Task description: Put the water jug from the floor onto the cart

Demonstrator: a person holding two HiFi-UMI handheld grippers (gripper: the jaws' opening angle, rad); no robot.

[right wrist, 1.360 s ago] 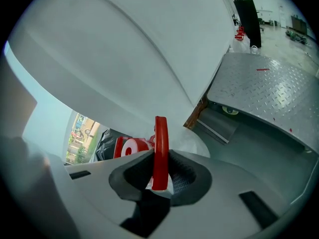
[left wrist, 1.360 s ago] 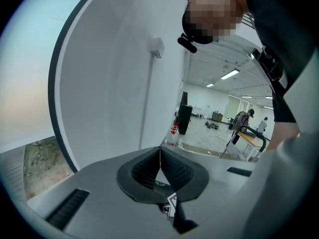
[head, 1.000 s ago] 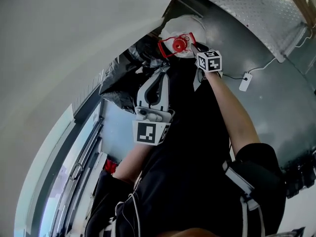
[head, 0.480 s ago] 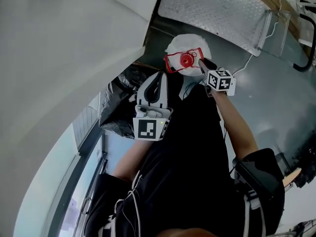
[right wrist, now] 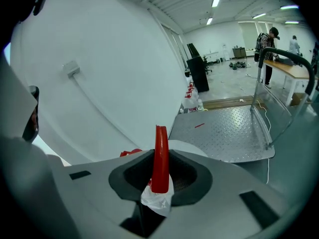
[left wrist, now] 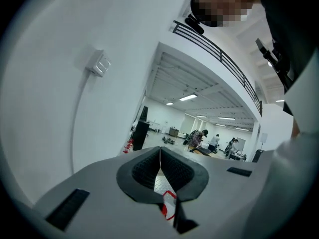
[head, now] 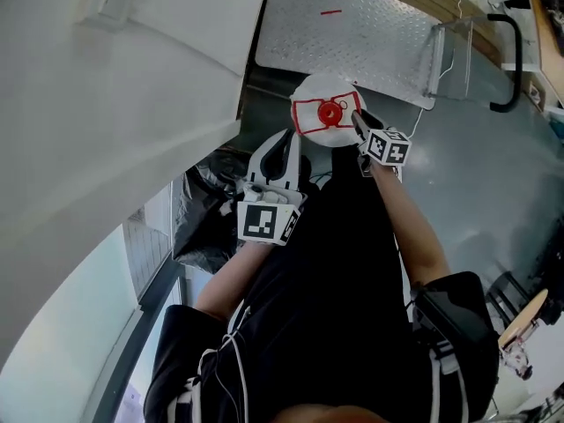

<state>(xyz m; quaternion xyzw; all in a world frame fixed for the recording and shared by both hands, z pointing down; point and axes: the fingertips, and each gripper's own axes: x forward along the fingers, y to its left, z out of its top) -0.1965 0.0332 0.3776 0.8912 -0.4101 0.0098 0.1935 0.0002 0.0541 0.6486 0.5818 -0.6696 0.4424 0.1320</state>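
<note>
Tongs first: the right tongs point(right wrist: 160, 171) stand part-way closed, clamped on the red handle point(right wrist: 160, 151) of the water jug point(head: 319, 91). The upright red strip fills the gap between the pads, with a scrap of white plastic point(right wrist: 158, 199) bunched under it. The left tongs point(left wrist: 159, 164) are pressed together, the pads meeting in a thin line with nothing between them. In the head view they sit just beside the jug and look clear of it.

Against the picture of a second ago, the cart point(head: 352, 33) shows far more of its diamond-plate deck in the head view. Its black push bar point(head: 509, 51) has come in at the right, and the jug with both tongs lies closer to the deck.

The jug is seen from above: a white round top with a red cap point(head: 330, 112) in the middle and the red handle framing it. It hangs at the right tongs just before the cart's near edge, its far rim overlapping that edge, with the grey floor point(head: 493, 174) beside it.
</note>
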